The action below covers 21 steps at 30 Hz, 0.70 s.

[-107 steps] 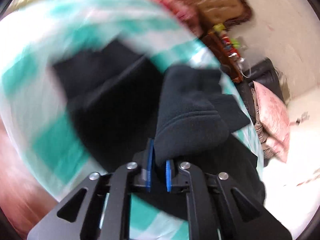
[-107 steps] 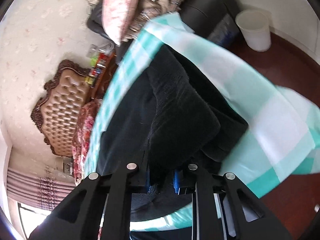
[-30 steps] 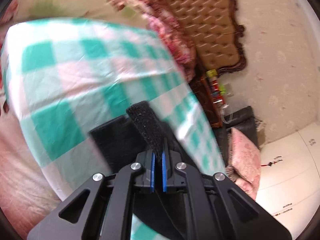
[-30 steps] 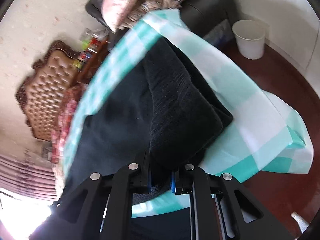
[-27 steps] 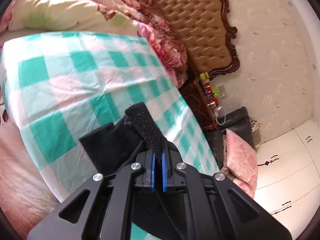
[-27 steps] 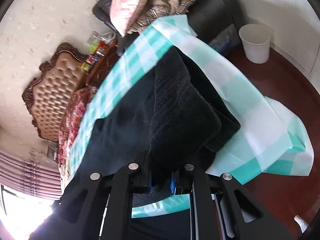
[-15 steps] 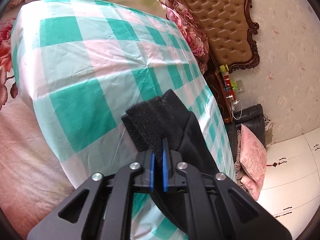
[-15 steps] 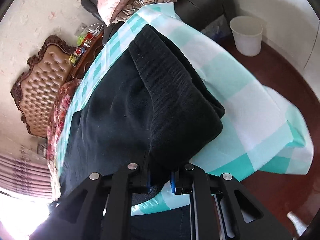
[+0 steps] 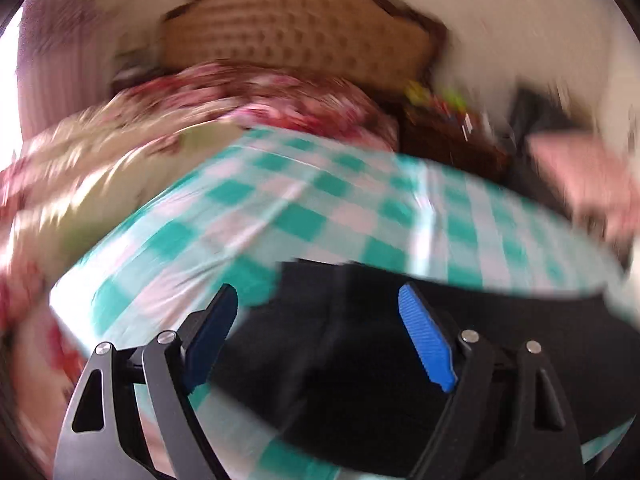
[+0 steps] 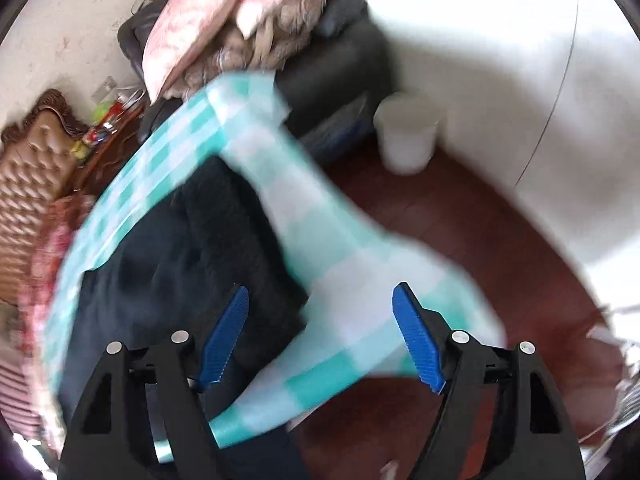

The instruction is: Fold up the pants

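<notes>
The black pants lie folded on a teal-and-white checked sheet on the bed. My left gripper is open and empty just above the pants, its blue pads wide apart. In the right wrist view the pants lie at the left on the same sheet. My right gripper is open and empty above the sheet's edge, to the right of the pants. Both views are motion-blurred.
A tufted brown headboard and floral bedding lie beyond the sheet. A white bin stands on the dark red floor. A black chair piled with pink cushions stands by the bed's corner.
Both grippers have opened and let go of the pants, which now lie on the sheet. Both have pulled back and swung, blurring the views.
</notes>
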Each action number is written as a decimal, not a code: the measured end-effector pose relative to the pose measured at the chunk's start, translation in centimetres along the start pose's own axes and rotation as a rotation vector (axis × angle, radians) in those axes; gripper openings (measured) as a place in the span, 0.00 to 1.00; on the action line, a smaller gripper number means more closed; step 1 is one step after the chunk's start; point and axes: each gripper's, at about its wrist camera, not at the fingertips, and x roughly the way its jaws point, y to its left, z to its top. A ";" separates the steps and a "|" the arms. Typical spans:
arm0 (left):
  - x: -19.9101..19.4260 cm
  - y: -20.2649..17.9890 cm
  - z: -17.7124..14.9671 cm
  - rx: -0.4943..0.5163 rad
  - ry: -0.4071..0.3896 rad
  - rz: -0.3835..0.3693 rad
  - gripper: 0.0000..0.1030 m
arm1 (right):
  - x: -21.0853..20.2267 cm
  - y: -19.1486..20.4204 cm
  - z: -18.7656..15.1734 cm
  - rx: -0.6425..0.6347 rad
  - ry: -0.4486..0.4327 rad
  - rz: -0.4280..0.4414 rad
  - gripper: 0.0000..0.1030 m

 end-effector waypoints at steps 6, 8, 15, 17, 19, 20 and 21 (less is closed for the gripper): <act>4.9 -3.0 3.0 0.315 0.167 -0.097 0.67 | 0.2 7.3 0.9 -0.267 -0.053 0.039 0.78; 6.1 -3.7 3.4 0.428 0.225 -0.079 0.67 | 1.2 9.8 1.1 -0.347 -0.061 0.021 0.80; 11.8 -3.7 4.9 0.602 0.479 -0.214 0.59 | 6.4 14.4 1.8 -0.407 0.017 0.015 0.80; 13.3 -3.6 4.2 0.624 0.559 -0.234 0.34 | 7.5 14.8 1.5 -0.404 0.032 -0.007 0.80; 14.0 -3.9 4.0 0.651 0.588 -0.239 0.26 | 8.4 14.5 1.4 -0.391 0.044 -0.025 0.80; 13.7 -4.0 4.4 0.657 0.565 -0.222 0.18 | 8.8 14.1 1.2 -0.385 0.047 -0.039 0.80; 13.1 -4.2 5.1 0.669 0.520 -0.189 0.17 | 9.1 13.9 1.1 -0.384 0.047 -0.053 0.80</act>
